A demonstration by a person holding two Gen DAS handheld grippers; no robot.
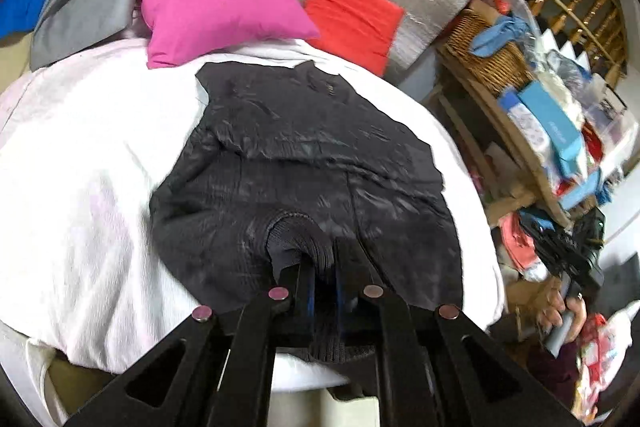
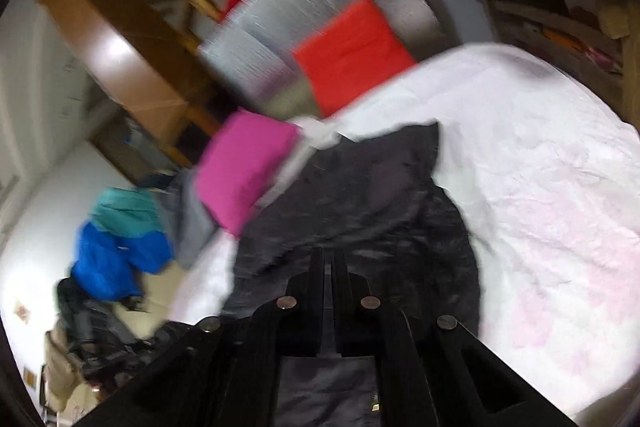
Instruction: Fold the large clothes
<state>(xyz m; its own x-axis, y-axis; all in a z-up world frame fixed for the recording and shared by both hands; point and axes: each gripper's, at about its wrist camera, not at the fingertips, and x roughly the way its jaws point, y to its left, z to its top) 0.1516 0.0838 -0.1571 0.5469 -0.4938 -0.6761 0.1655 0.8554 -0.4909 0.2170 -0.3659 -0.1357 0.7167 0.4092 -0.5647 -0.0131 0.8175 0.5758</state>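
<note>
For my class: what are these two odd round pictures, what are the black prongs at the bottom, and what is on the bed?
A person holds a two-finger tool in each hand, each carrying a wide-angle camera looking along its fingers. One picture comes from the left hand-held gripper, shut on a ribbed edge of the black jacket. The other comes from the right hand-held gripper, also shut on the jacket. The jacket lies on a white sheet, near a pink pillow and an orange pillow.

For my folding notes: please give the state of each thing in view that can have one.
Black padded jacket: spread on the bed, near edge pinched by both tools.
Left tool: shut on the jacket's ribbed cuff.
Right tool: shut on jacket fabric.
White bed sheet: wrinkled.
Pink pillow: lying on the sheet.
</note>
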